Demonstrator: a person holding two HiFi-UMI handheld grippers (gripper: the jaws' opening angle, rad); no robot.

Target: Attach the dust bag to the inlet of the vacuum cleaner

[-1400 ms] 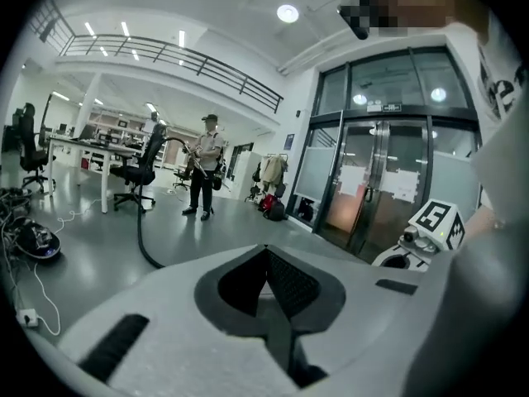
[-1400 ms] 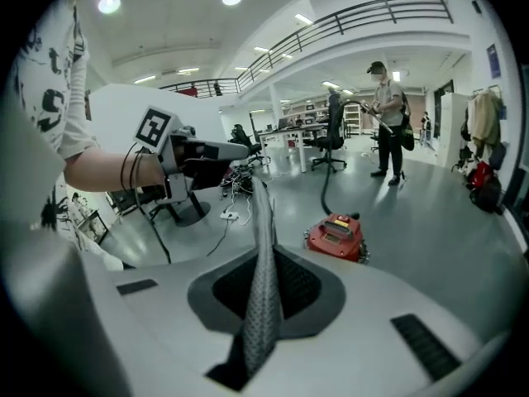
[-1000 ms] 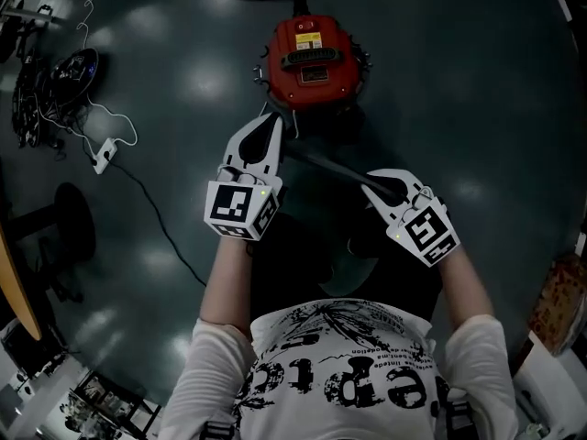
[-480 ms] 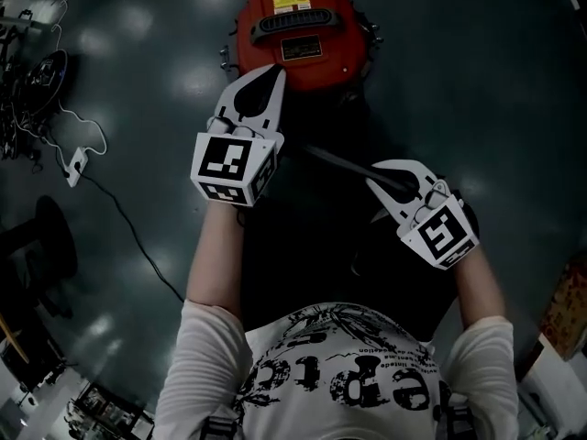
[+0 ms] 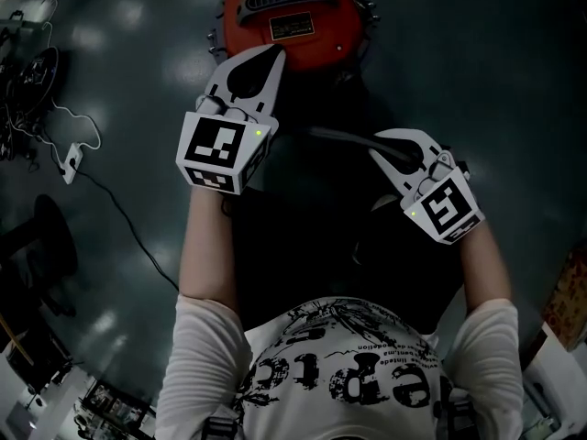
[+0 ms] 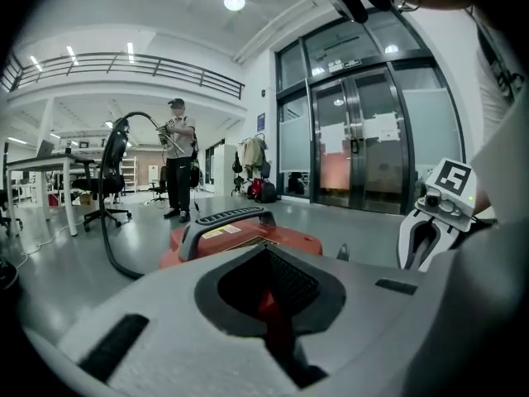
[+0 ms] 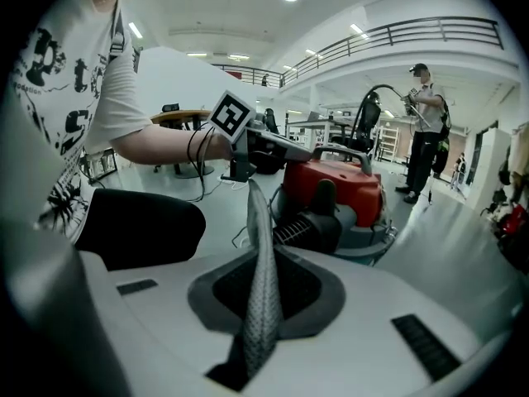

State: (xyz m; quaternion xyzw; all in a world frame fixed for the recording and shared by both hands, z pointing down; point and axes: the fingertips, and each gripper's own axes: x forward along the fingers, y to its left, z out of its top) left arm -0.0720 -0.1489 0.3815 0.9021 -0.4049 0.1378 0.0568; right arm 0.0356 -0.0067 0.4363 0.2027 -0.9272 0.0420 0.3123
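Observation:
The red vacuum cleaner (image 5: 292, 12) stands on the dark floor at the top of the head view, with its black handle facing up. My left gripper (image 5: 271, 57) is shut, and its tip lies over the vacuum's near edge (image 6: 240, 236); a thin red sliver shows in its slit. My right gripper (image 5: 383, 147) is shut on the dust bag (image 5: 339, 138), a grey woven strip. In the right gripper view the dust bag (image 7: 261, 288) rises from the jaws toward my left gripper (image 7: 248, 151). Behind it sits the vacuum's dark front fitting (image 7: 318, 220).
Cables and a white power strip (image 5: 71, 161) lie on the floor at the left. A black hose (image 6: 111, 246) curves off the vacuum. Farther off stand a person (image 6: 178, 168), an office chair (image 6: 106, 180) and glass doors (image 6: 364, 139). My knee (image 7: 140, 222) is low on the left.
Both grippers have moved forward toward the vacuum, which now sits closer in the head view. The left tip has gone from short of the vacuum to over its near edge. The right keeps hold of the bag.

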